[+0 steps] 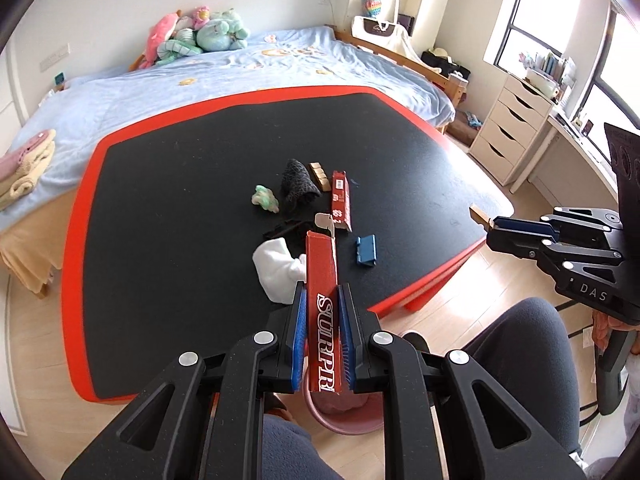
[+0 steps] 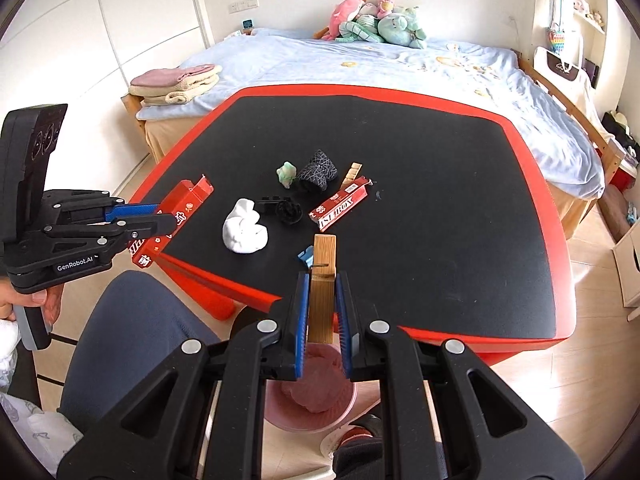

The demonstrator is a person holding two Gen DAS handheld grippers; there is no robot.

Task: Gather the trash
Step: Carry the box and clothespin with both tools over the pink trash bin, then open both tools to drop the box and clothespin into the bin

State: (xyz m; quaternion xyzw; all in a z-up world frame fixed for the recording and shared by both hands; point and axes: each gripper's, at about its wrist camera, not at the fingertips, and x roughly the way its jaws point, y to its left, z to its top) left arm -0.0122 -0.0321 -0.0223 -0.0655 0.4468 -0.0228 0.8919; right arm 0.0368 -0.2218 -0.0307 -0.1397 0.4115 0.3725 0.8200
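Note:
My left gripper is shut on a long red carton and holds it over the pink bin below the table edge; the carton also shows in the right wrist view. My right gripper is shut on a wooden clothespin above the same pink bin. On the black table lie a second red carton, a white sock, a black sock, a green crumpled scrap, a wooden piece, a black clip and a blue clip.
The table has a red rim and stands before a bed with plush toys. My knees are under the grippers. A white drawer unit stands at the right.

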